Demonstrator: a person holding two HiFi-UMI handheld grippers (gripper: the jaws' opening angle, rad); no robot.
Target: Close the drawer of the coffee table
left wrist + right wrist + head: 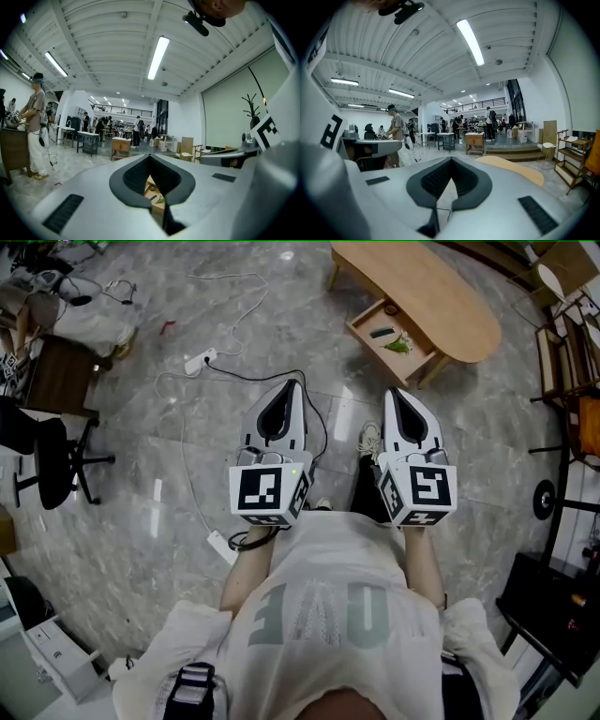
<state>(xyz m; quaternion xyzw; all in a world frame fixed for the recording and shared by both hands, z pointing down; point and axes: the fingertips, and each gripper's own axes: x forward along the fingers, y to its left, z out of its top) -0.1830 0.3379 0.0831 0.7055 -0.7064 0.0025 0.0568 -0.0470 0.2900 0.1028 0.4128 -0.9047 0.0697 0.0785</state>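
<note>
The left gripper [292,387] and right gripper [395,395], jaws together and empty, hang well short of the open drawer [392,335] jutting from the coffee table [427,289], so approach squarely and push its front evenly inward.

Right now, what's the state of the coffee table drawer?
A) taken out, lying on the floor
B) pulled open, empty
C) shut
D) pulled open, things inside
D: the drawer sticks out from the coffee table, with a dark item and a green item lying inside.
</note>
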